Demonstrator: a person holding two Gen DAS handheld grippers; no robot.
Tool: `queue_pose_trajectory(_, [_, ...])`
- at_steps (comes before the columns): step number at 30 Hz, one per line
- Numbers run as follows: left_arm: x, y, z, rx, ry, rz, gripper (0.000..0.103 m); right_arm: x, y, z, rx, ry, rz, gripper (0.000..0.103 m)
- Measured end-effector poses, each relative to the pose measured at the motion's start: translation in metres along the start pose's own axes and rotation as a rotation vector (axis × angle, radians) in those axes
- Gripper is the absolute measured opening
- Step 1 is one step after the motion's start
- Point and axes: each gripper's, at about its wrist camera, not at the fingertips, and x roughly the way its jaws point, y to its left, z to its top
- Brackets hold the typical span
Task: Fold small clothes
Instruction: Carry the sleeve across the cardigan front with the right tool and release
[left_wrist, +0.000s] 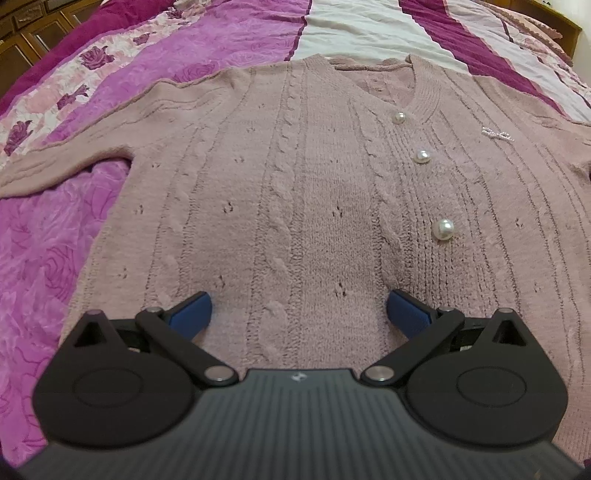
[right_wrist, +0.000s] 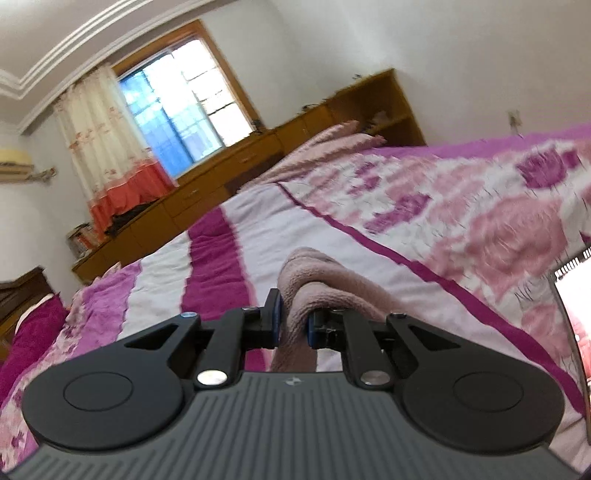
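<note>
Left wrist view: left claw (left_wrist: 298, 308) spread wide, holding nothing, low over the hem end of a pink cardigan (left_wrist: 314, 206). Cardigan lies flat, front up, on the bed (left_wrist: 51, 236), collar toward the far edge, one sleeve (left_wrist: 66, 158) stretched toward the left edge. Three pearl buttons (left_wrist: 444, 229) run down the placket. Bedspread is purple and pink floral with white and magenta stripes.

Right wrist view: right claw (right_wrist: 293, 319) clamped on a bunched fold of pink knit (right_wrist: 314, 288), likely the other sleeve or side of the same cardigan, lifted off the bed; can't tell which part. Frame is tilted and blurred.

Risk: the knit is thick and stretchy, so a pull from the right could drag the whole body crooked, since the left is not pinning anything. Bunched fabric may slip out or fold uneven. Buttons could snag.

Room: window (right_wrist: 184, 96) with curtain (right_wrist: 107, 147), wooden cabinets (right_wrist: 258, 166) along the wall, pillows (right_wrist: 332, 144) at the far end.
</note>
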Motion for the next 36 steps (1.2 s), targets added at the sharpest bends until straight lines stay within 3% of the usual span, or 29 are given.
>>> queue_pose_trajectory(5, [-0.008, 0.006, 0.002, -0.004, -0.014, -0.023, 0.103, -0.015, 0.049, -0.006, -0.088, 0.002, 0.045, 0.015])
queue_pose_trajectory(13, [-0.029, 0.024, 0.009, -0.006, -0.058, -0.030, 0.103, -0.021, 0.129, -0.046, -0.157, 0.049, 0.124, 0.015])
queue_pose_trajectory(25, [-0.042, 0.058, 0.017, -0.021, -0.089, 0.016, 0.103, -0.024, 0.229, -0.089, -0.206, 0.106, 0.215, 0.015])
queue_pose_trajectory(36, [-0.043, 0.085, 0.013, -0.060, -0.089, 0.017, 0.103, 0.007, 0.299, -0.158, -0.234, 0.221, 0.240, 0.015])
